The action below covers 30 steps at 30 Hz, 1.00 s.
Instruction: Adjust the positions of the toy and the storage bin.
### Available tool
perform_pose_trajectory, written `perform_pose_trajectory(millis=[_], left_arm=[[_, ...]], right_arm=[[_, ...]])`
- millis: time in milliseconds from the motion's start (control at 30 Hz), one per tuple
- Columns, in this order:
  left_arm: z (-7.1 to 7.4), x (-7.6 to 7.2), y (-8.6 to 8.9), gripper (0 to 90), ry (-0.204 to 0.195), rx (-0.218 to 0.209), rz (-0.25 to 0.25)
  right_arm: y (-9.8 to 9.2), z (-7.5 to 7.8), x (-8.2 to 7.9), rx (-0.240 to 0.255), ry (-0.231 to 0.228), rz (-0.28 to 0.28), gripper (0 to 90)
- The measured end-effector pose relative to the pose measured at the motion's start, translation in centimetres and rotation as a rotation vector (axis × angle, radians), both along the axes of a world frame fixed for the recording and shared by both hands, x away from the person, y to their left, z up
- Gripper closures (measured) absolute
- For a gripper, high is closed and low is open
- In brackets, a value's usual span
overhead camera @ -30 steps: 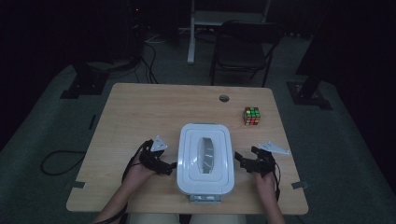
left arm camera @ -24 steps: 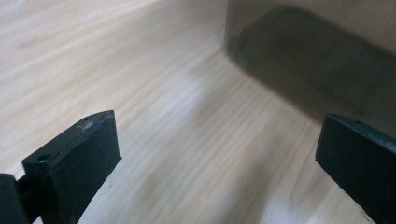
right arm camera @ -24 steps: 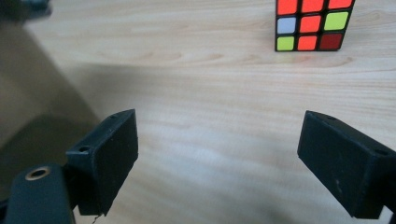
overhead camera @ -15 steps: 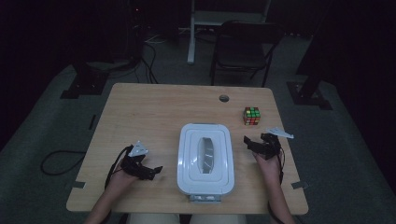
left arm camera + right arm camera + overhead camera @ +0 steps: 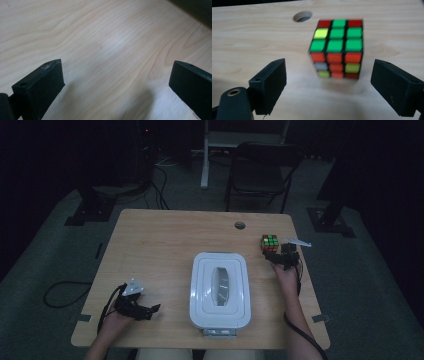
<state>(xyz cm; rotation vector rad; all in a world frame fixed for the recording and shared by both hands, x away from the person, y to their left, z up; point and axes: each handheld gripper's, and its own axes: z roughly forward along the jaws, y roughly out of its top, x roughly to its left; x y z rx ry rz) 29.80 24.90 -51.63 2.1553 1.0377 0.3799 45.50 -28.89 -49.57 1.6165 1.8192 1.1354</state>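
Both claws have drawn away from the white rectangular plastic lidded box (image 5: 219, 292) since the earlier frames. Left claw (image 5: 145, 310), jaws apart and empty, rests over bare wood near the front left of the pale wooden counter (image 5: 160, 245). Right claw (image 5: 276, 257), jaws apart, sits just short of the multicoloured puzzle cube (image 5: 270, 242), which stands on the counter's right side near a round cable hole (image 5: 240, 225). Beyond lie dark carpet (image 5: 50, 250) and a black folding chair (image 5: 262, 170).

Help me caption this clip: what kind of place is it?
Probably a dim lab or office workroom: a wooden table with a cable hole, a folding chair behind, and cables across the carpeted floor.
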Motion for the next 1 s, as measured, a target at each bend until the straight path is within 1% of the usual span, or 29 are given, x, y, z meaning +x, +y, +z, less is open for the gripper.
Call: perform_pose_trajectory(millis=[33, 67, 133, 167, 267, 300, 333, 400, 467, 500, 567, 633, 733, 767, 800, 867, 900, 933, 967, 1000], left_arm=[[0.0, 0.0, 0.0, 0.5, 0.0, 0.0, 0.0], [-0.3, -0.4, 0.7, 0.5, 0.003, -0.005, 0.014], [-0.6, -0.6, 1.2, 0.4, 0.014, -0.008, 0.027], [-0.7, -0.6, 1.3, 0.5, 0.016, -0.006, 0.034], [-0.7, -0.8, 1.5, 0.5, 0.013, -0.005, 0.043], [-0.7, -0.8, 1.5, 0.5, 0.013, -0.005, 0.043], [-0.7, -0.8, 1.4, 0.5, 0.01, 0.003, 0.057], [-0.8, -0.8, 1.3, 0.5, 0.003, 0.026, 0.077], [-0.8, -0.9, 1.2, 0.5, -0.007, 0.062, 0.085], [-0.8, -0.9, 1.2, 0.5, -0.007, 0.062, 0.085], [-0.8, -1.0, 1.3, 0.5, -0.006, 0.062, 0.105], [-0.8, -1.0, 1.3, 0.5, -0.006, 0.061, 0.109], [-0.8, -1.1, 1.4, 0.5, -0.005, 0.06, 0.12], [-0.8, -1.1, 1.4, 0.5, -0.005, 0.062, 0.128], [-0.8, -1.1, 1.5, 0.5, -0.005, 0.062, 0.132], [-0.8, -1.2, 1.5, 0.5, -0.006, 0.061, 0.136], [-0.8, -1.2, 1.5, 0.5, -0.007, 0.063, 0.138], [-0.8, -1.2, 1.5, 0.5, -0.006, 0.062, 0.139], [-0.8, -1.2, 1.5, 0.5, -0.006, 0.062, 0.139], [-0.8, -1.3, 1.5, 0.5, -0.006, 0.061, 0.14]], right_arm=[[0.0, 0.1, 0.3, -0.008, -0.001, -0.008, 13.3], [-0.1, 0.3, 0.9, -0.012, -0.003, -0.019, 13.2], [-0.1, 0.3, 1.6, -0.016, 0.006, -0.033, 13.2], [-0.1, 0.3, 1.9, -0.011, 0.011, -0.032, 13.2], [0.0, 0.2, 2.8, -0.015, 0.018, -0.038, 13.2], [0.0, 0.2, 2.8, -0.015, 0.018, -0.038, 13.2], [0.1, 0.0, 3.3, -0.034, 0.019, -0.049, 13.2], [0.1, -0.3, 3.8, -0.035, 0.021, -0.056, 13.3], [0.1, -0.6, 4.3, -0.036, 0.034, -0.059, 13.3], [0.2, -0.8, 4.5, -0.033, 0.034, -0.054, 13.3], [0.3, -0.9, 4.9, -0.038, 0.038, -0.055, 14.2], [0.4, -1.0, 5.4, -0.024, 0.04, -0.048, 14.9], [0.7, -1.0, 5.9, -0.041, 0.05, -0.04, 19.1], [0.8, -1.0, 5.9, -0.042, 0.05, -0.036, 21.4], [0.9, -1.0, 6.0, -0.042, 0.053, -0.03, 26.0], [1.1, -1.0, 6.0, -0.057, 0.057, -0.035, 30.0], [1.1, -1.0, 6.0, -0.059, 0.058, -0.032, 30.7], [1.2, -0.9, 6.0, -0.074, 0.054, -0.03, 31.6], [1.2, -0.9, 6.0, -0.074, 0.054, -0.03, 31.6], [1.3, -0.8, 5.9, -0.097, 0.049, -0.032, 32.8]])
